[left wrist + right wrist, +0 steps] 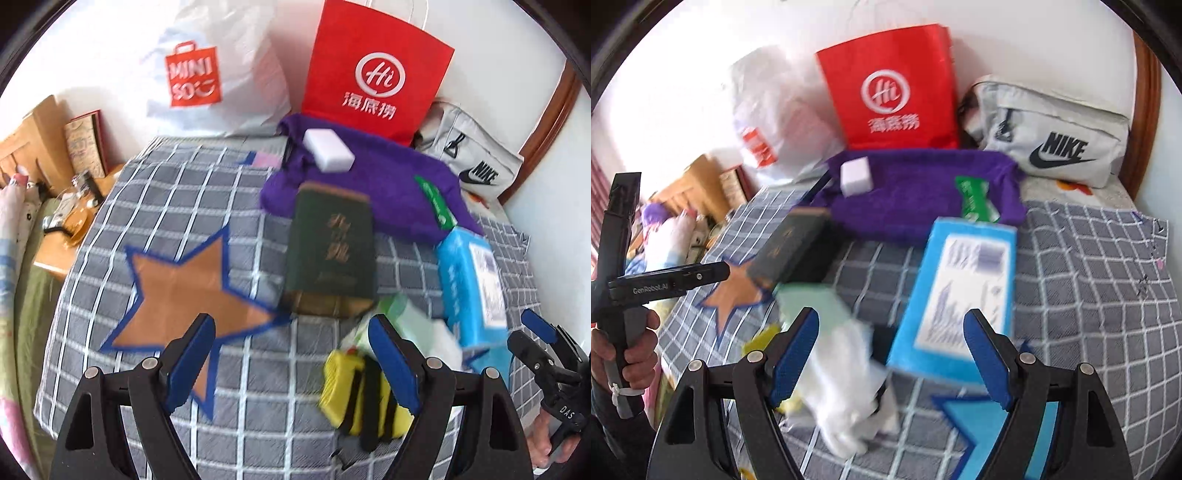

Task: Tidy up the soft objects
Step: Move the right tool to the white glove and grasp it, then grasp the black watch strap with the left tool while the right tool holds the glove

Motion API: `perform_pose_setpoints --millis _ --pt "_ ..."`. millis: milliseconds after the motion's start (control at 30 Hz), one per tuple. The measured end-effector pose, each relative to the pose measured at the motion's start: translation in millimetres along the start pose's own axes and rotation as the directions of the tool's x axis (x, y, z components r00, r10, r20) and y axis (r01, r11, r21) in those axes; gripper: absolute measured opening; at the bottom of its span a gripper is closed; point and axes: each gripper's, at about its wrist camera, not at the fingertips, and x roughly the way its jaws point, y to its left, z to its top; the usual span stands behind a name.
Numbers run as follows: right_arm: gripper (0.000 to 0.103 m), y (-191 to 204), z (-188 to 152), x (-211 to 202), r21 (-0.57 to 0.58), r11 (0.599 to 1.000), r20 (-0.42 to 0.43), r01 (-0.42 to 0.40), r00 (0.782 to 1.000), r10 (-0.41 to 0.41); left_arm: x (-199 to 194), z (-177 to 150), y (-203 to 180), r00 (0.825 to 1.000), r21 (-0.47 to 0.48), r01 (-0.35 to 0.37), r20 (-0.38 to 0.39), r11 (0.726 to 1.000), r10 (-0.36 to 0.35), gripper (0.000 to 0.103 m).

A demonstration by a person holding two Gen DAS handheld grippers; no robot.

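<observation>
Soft objects are scattered on a bed covered by a grey checked quilt (155, 206) with star patches. Nearest the right gripper (891, 352), whose blue-padded jaws are spread wide and hold nothing, a crumpled white and pale-green soft packet (842, 347) lies between the fingers, touching the left pad. Just beside it on the right a blue rectangular tissue pack (956, 291) is seen. The left gripper (291, 356) is likewise held open and empty above the quilt, with a yellow sponge with black stripes (351, 398) close to its right finger.

Judged from the layout, a grasp on the packet is in hand. It would be best taken across its bulk, with the jaws lowered fully around it before closing, since the thin wrapping may slip or bunch.

Further out, a dark green book-shaped box (328, 254) and a purple fleece cloth (388, 184) carrying a white foam block (327, 149) are found, backed by a red paper bag (373, 70).

Only the right view shows the packet's full extent and the person's left hand (624, 347); only the left view shows the sponge clearly. Both views are motion-blurred.
</observation>
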Motion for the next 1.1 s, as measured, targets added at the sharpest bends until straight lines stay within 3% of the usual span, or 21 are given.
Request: perform_pose_setpoints --millis 233,500,533,567,667,767,933,1100 --pt "0.078 24.3 -35.5 11.2 -0.048 0.998 -0.029 -0.035 0.999 0.033 -2.5 -31.4 8.9 1.0 0.02 -0.01 0.016 1.0 0.01 0.084" --pt "0.07 41.6 -52.8 43.1 -0.104 0.995 -0.074 0.011 0.997 -0.018 11.9 -54.3 22.9 0.999 -0.001 0.044 -0.031 0.999 -0.044 0.084" --pt "0.061 42.9 -54.7 46.6 -0.109 0.994 -0.073 0.016 0.997 -0.024 12.8 -56.1 24.4 0.998 -0.006 0.049 -0.036 0.999 -0.049 0.084" --pt "0.044 43.8 -56.7 51.1 -0.115 0.993 -0.08 0.024 0.996 -0.034 13.6 -57.9 25.5 0.998 -0.01 0.053 -0.04 0.999 -0.053 0.084" --pt "0.018 45.5 -59.3 55.4 -0.126 0.992 -0.106 0.016 0.994 -0.029 17.1 -62.1 27.0 0.997 -0.009 0.053 -0.053 0.999 -0.054 0.084" --pt "0.009 49.9 -56.3 43.8 -0.137 0.99 -0.069 0.006 0.998 -0.016 19.5 -63.2 26.4 0.997 -0.009 0.054 -0.058 0.999 -0.054 0.084" --pt "0.009 50.7 -45.2 6.7 -0.128 0.992 0.031 -0.021 0.999 0.026 16.0 -67.1 21.7 0.996 0.0 0.07 -0.063 0.998 -0.07 0.084" --pt "0.009 40.6 -51.6 -24.2 -0.123 0.992 0.075 -0.015 0.997 0.024 11.4 -72.8 12.9 0.994 0.022 0.083 -0.07 0.996 -0.081 0.084"
